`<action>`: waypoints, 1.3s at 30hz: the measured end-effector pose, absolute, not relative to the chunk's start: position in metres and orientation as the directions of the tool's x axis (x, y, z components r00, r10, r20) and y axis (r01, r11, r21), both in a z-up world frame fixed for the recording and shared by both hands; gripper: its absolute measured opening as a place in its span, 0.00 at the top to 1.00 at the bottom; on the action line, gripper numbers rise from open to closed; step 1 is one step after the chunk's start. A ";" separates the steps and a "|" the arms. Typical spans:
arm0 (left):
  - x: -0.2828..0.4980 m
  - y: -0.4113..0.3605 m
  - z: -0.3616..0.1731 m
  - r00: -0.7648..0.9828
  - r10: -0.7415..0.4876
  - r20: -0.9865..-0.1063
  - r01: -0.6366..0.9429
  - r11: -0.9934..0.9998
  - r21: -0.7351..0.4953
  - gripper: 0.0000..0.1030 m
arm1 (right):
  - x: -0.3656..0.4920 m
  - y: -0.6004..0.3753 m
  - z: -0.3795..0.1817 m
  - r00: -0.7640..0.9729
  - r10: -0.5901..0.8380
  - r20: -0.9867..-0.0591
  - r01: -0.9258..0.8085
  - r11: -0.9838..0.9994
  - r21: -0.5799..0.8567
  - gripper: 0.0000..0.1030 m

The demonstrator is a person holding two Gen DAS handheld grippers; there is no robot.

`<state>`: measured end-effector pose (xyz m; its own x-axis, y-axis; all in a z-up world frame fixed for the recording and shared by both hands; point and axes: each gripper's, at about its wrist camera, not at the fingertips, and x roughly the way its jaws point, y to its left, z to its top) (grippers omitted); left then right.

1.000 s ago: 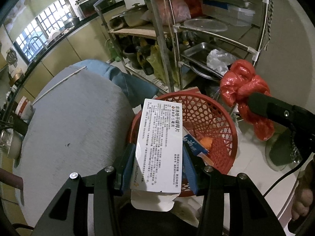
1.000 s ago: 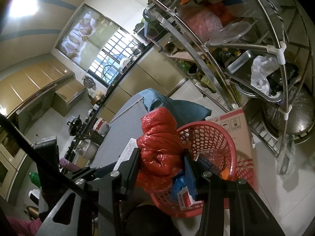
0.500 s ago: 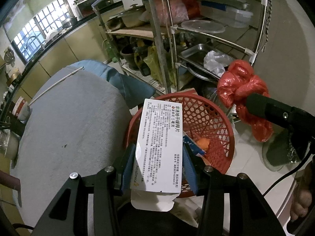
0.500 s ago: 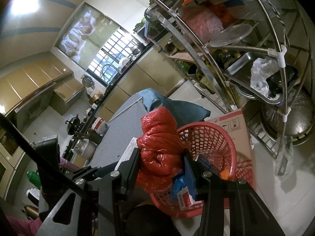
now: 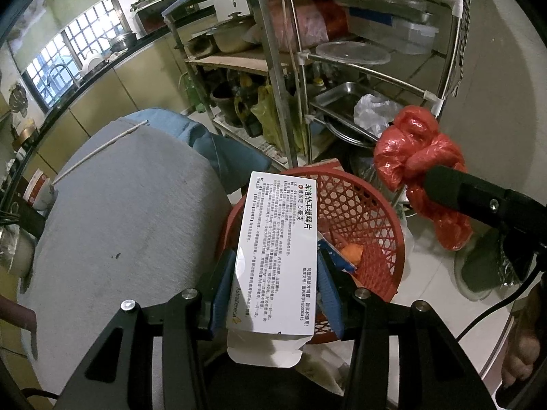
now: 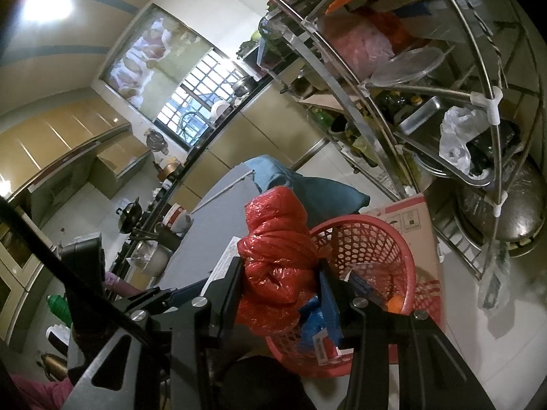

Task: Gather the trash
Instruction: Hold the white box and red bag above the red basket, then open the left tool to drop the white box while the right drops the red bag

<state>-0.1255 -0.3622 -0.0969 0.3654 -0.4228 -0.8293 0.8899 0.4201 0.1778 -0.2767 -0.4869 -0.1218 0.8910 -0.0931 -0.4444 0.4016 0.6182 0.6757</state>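
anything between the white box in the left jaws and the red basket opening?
Nothing visible. The left gripper holds the white printed medicine carton right over the near rim of the red plastic mesh basket, whose mouth is open. The right gripper, holding the crumpled red plastic bag, is off to the side.

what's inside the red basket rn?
Red basket holds an orange piece and blue packaging. The white box hides the near side.
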 end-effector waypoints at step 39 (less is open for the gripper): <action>-0.118 -0.366 -0.100 0.348 -0.431 -0.833 0.892 0.425 0.154 0.51 | -0.267 -0.489 -0.119 0.876 -0.119 -0.467 0.440 0.590 0.676 0.53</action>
